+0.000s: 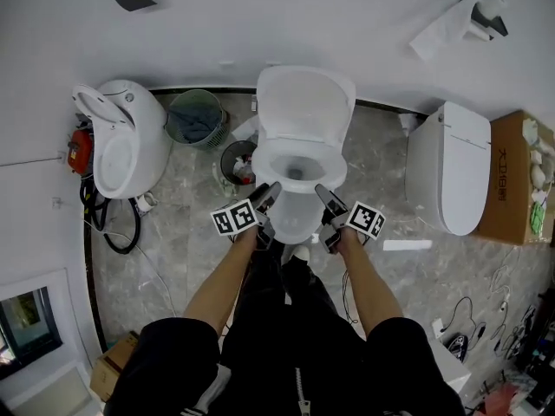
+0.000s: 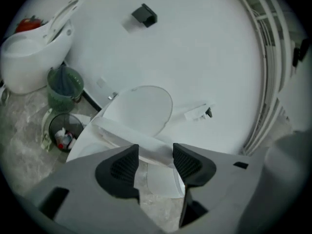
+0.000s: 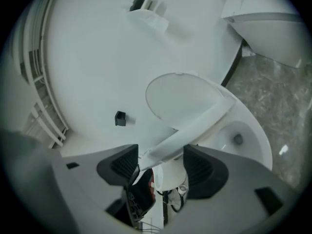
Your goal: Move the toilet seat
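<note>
A white toilet (image 1: 295, 219) stands against the wall with its lid (image 1: 305, 102) upright. Its seat (image 1: 264, 159) is a white ring over the bowl, with the front rim tilted up at my grippers. My left gripper (image 1: 270, 191) is at the seat's front left and my right gripper (image 1: 323, 194) at its front right. In the left gripper view the seat rim (image 2: 122, 133) runs between the spread jaws of my left gripper (image 2: 156, 155). In the right gripper view the seat rim (image 3: 195, 126) lies between my right gripper's (image 3: 161, 155) wide jaws, near one pad and apart from the other.
Two more toilets stand on the marble floor, one at the left (image 1: 121, 141) and one at the right (image 1: 451, 167). A green bin (image 1: 195, 115) and a black wire bin (image 1: 236, 163) sit left of the bowl. A cardboard box (image 1: 516, 176) and cables (image 1: 113, 219) are nearby.
</note>
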`<state>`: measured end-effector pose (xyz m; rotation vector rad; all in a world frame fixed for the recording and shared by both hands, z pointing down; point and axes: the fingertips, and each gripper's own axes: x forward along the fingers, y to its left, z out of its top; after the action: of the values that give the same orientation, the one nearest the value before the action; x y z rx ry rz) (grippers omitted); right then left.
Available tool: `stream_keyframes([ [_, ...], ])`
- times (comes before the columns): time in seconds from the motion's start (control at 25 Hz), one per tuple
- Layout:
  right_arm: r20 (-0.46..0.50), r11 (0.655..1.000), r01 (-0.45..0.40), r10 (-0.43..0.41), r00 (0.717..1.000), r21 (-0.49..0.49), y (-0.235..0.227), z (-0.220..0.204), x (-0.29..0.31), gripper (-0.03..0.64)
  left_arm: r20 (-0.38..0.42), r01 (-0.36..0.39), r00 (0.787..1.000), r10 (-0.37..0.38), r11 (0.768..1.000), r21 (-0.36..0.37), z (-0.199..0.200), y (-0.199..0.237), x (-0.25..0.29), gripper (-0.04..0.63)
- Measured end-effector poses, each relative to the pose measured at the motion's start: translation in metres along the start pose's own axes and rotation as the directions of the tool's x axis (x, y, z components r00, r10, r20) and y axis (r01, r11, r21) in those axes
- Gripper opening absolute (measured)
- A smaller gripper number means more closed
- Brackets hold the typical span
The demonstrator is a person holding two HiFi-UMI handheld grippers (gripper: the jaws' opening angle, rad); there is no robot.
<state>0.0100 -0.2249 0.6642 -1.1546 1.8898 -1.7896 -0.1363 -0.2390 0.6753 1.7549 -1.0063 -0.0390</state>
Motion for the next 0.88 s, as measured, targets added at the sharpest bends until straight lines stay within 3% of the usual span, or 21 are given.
stream_keyframes([
  [0.16,0.027,0.995,-0.013,0.016,1.0,-0.101,0.02,0.029,0.015,0.279,-0.048,0.033,0.999,-0.024,0.983,0.183,0.027,-0.018,0.019,0.241],
  [0.28,0.071,0.985,0.015,-0.002,0.997,-0.173,0.031,0.05,0.027,0.276,-0.092,0.038,0.996,-0.002,0.919,0.393,0.04,-0.028,0.033,0.242],
  [0.36,0.095,0.975,0.031,-0.01,0.995,-0.222,0.037,0.063,0.037,0.27,-0.107,0.039,0.994,0.014,0.88,0.473,0.053,-0.03,0.043,0.229],
  [0.56,0.123,0.928,0.112,-0.073,0.99,-0.355,0.044,0.087,0.056,0.265,-0.107,-0.002,0.991,0.077,0.821,0.571,0.087,-0.023,0.061,0.123],
  [0.72,0.148,0.887,0.153,-0.098,0.984,-0.436,0.049,0.104,0.068,0.258,-0.075,-0.052,0.99,0.119,0.804,0.592,0.111,-0.02,0.076,0.031],
  [0.76,0.151,0.867,0.169,-0.11,0.982,-0.468,0.05,0.107,0.071,0.233,-0.068,-0.06,0.99,0.124,0.803,0.593,0.116,-0.019,0.079,0.012],
  [0.8,0.153,0.847,0.18,-0.118,0.981,-0.5,0.052,0.111,0.075,0.152,-0.063,-0.065,0.99,0.127,0.801,0.595,0.12,-0.019,0.083,0.0],
  [0.88,0.163,0.815,0.203,-0.134,0.977,-0.543,0.057,0.119,0.083,0.098,-0.053,-0.072,0.99,0.129,0.798,0.598,0.129,-0.021,0.091,0.0],
])
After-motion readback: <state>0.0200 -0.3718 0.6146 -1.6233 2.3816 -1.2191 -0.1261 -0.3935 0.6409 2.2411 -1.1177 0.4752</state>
